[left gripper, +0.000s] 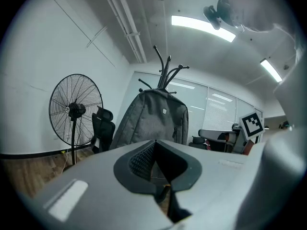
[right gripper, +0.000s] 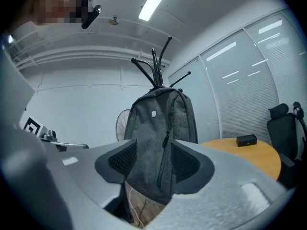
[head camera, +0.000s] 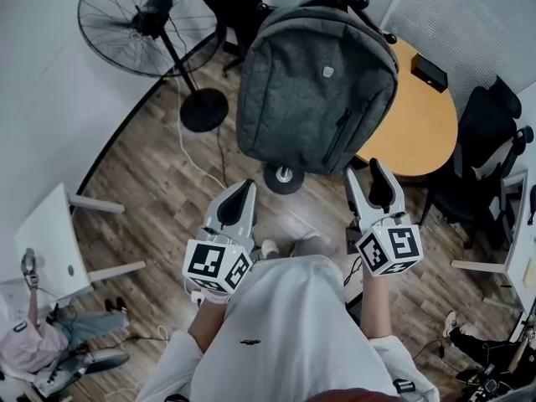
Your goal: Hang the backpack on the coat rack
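"What's in their hands, from where you stand?"

"A tool in each, both held out level in front of the white shirt, each with a marker cube at the wrist end. The left tool is narrow. Its two dark pads meet at the tips, with nothing between them."

"And the other one?"

"The right tool stands wide, with its pads well apart. Looking along it, the lower part of the bag shows in the gap, but neither pad presses on it. The tips sit just by the bag's bottom edge."

"So where is the bag?"

"The backpack is up on the coat rack, straight ahead of the person. It's grey fabric, and its front faces them, with a slanted zip and a small badge near the top. Its top sits at the black hooks, which spread out above it. It hangs clear of the wood floor, and the rack's round base shows beneath it."

"And behind that?"

"Off to the right, past the bag, there's a round wooden table with a small black box lying on it. A black office chair is drawn up beside the table. Off to the left a big standing fan stands on its round foot, close to the white wall. Its cable trails across the boards."
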The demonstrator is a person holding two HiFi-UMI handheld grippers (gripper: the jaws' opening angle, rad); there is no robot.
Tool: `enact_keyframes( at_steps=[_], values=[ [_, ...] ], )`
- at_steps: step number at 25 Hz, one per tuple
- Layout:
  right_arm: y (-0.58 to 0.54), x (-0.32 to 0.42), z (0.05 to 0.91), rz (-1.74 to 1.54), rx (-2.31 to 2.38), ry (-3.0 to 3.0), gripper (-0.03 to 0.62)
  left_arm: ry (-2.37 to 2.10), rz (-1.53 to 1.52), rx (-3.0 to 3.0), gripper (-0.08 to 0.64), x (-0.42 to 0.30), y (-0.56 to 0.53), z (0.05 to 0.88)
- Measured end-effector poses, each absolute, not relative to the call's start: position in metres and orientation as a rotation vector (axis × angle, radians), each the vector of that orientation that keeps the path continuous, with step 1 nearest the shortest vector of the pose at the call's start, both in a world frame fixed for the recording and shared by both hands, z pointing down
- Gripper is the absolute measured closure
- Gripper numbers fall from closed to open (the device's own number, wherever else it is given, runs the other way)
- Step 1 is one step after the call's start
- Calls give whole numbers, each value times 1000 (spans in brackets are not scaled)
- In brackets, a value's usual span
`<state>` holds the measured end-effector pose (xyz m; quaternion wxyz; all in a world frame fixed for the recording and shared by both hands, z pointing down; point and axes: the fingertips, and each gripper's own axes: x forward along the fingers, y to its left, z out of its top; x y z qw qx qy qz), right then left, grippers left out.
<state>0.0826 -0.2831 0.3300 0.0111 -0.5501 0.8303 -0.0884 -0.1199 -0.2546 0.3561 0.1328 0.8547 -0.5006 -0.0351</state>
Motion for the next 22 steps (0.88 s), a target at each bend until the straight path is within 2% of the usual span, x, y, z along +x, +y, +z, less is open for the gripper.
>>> enact_keyframes(
  at_steps=[6, 22],
  values=[
    [-269, 74, 342, -384, -1619, 2559, 469, -1449, -88, 2471, 543, -119, -253, 361],
    [-254, 79, 363, -252, -1699, 2671, 568, -1445, -49, 2500, 543, -116, -242, 370]
  ],
)
